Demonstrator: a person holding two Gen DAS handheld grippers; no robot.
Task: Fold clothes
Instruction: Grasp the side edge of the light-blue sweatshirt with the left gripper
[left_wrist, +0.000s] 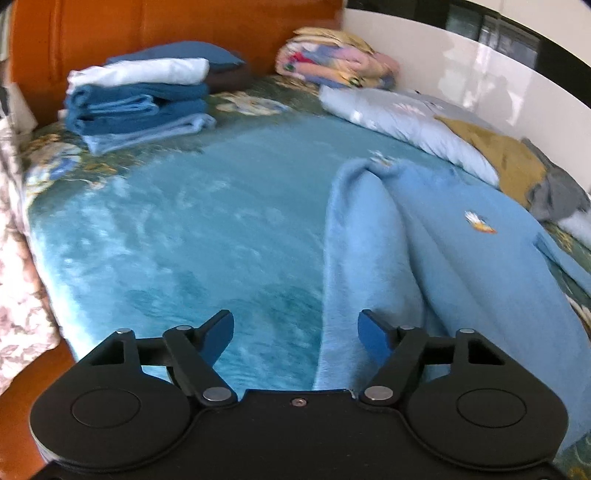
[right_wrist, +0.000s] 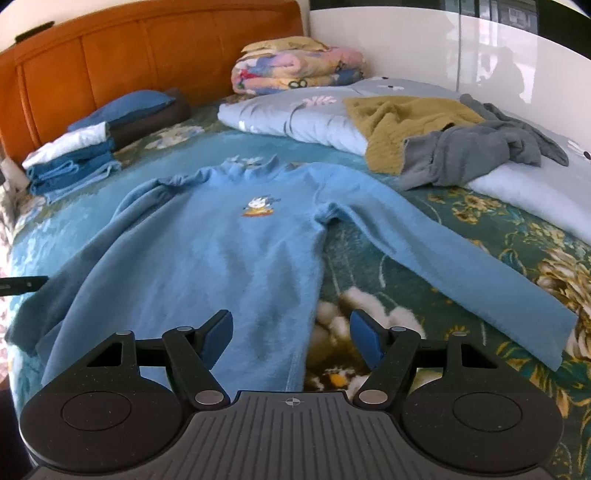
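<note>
Light blue sweater (right_wrist: 221, 258) spread flat, front up, on a bed (right_wrist: 461, 236) with a green flowered cover and a teal blanket (left_wrist: 166, 240). Small cartoon patch (right_wrist: 258, 206) on the chest. Collar toward 12 o'clock, hem toward 6 o'clock, one sleeve (right_wrist: 461, 273) stretched out toward 4 o'clock across the flowered cover.

Right hand-held gripper (right_wrist: 291, 338) low at 6 o'clock above the hem's right corner, jaws apart, no cloth pinched between the blue pads. Left hand-held gripper (left_wrist: 297, 338) likewise parted and holding nothing, above the blanket, with the sweater's other sleeve (left_wrist: 354, 277) just beside its right finger; touching or not, cannot tell.

Stack of folded blue and white clothes (right_wrist: 70, 162) at 10 o'clock near the orange headboard (right_wrist: 147, 48). Folded flowery quilt (right_wrist: 295, 66) at 12 o'clock. Mustard top (right_wrist: 399, 118) and grey garment (right_wrist: 472, 147) crumpled at 2 o'clock on a pale blue duvet (right_wrist: 314, 118).
</note>
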